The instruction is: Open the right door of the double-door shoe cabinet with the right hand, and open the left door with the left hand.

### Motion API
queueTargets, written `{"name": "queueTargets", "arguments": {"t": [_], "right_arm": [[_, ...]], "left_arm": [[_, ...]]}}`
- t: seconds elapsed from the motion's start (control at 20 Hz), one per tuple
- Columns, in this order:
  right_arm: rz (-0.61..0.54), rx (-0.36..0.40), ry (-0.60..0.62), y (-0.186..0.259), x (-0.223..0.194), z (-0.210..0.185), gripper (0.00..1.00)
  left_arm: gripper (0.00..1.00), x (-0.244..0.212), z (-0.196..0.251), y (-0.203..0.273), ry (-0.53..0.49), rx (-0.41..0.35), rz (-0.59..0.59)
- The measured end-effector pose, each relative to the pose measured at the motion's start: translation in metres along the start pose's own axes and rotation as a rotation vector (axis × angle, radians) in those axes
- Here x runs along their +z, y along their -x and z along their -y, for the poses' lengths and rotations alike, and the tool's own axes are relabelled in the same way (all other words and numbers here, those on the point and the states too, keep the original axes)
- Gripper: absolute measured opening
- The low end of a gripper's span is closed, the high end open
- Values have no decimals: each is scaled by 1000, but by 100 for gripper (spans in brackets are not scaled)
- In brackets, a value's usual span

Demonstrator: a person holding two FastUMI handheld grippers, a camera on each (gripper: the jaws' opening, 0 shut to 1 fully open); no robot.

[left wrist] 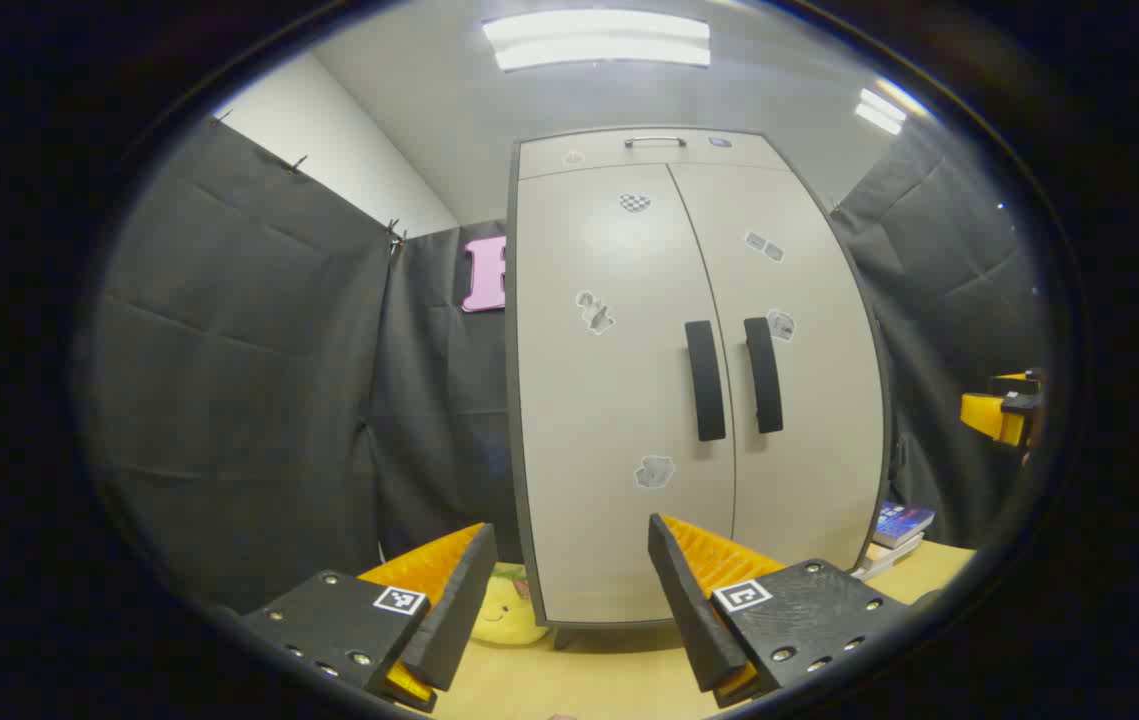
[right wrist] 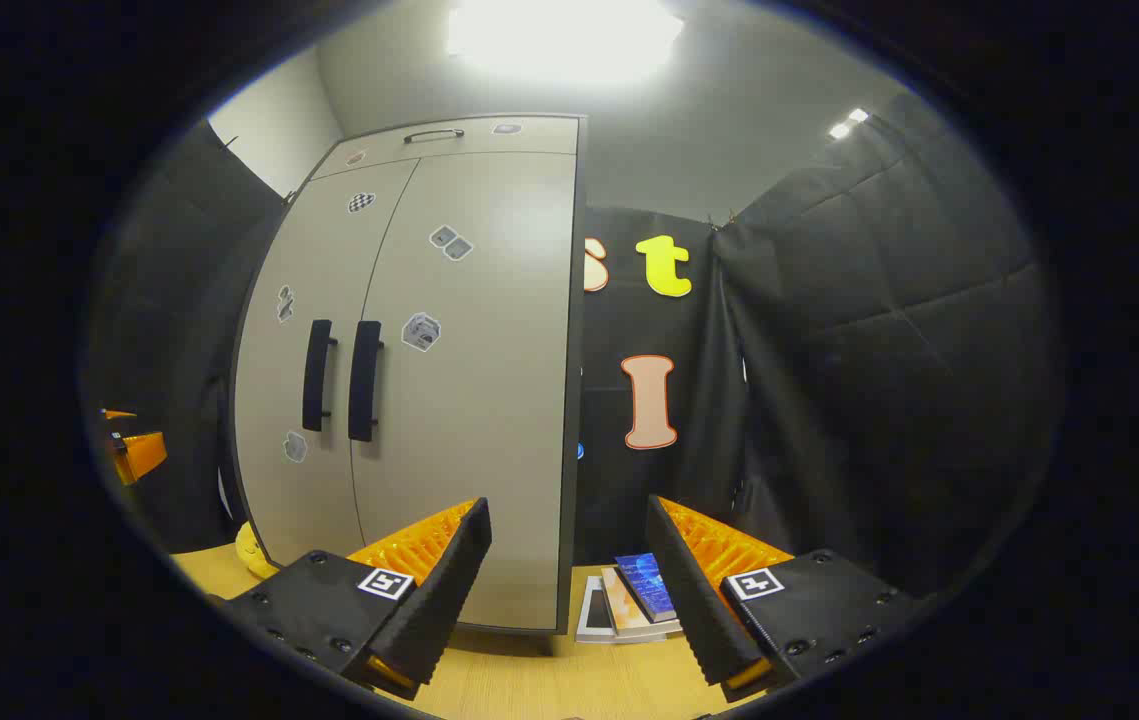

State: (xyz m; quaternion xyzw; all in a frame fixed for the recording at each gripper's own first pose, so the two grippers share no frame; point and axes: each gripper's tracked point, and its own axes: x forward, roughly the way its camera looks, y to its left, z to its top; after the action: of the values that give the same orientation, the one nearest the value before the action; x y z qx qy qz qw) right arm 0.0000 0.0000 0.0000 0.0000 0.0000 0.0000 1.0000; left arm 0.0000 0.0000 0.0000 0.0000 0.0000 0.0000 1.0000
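Shoe cabinet with both doors shut stands upright on a light wooden surface, seen from the left gripper view between black cloth walls. Left door and right door meet at a centre seam, each bearing a black vertical handle: left handle and right handle sit just beside each other, either side of the seam. Small stickers dot both doors, and a narrow drawer front with a metal pull runs across the top. The left gripper hangs low before the cabinet's foot, its jaws spread wide and holding nothing, well apart from the handles. A yellow plush toy lies at the cabinet's left base, and books are stacked at its right. In the right gripper view, the right gripper faces the cabinet's right edge, jaws likewise wide apart and empty, with the stacked books on the surface between its fingers. The cabinet's handles appear off to that view's left, clear of the gripper.
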Motion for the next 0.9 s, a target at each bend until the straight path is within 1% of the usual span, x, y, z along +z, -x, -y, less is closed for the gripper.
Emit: {"name": "queueTargets", "arguments": {"t": [0.25,0.45,0.7,0.9], "right_arm": [[-14,-7,-37,-1,-3,1,98],[-12,-10,-32,-4,-2,2,98],[-17,1,-37,-9,-4,-4,98],[-13,26,-33,-13,2,-13,98]], "left_arm": [[89,-1,0,1,11,-7,0],[89,-2,-1,2,2,-8,2],[89,1,-1,3,-9,-6,7],[89,1,-2,3,-14,-3,7]]}}
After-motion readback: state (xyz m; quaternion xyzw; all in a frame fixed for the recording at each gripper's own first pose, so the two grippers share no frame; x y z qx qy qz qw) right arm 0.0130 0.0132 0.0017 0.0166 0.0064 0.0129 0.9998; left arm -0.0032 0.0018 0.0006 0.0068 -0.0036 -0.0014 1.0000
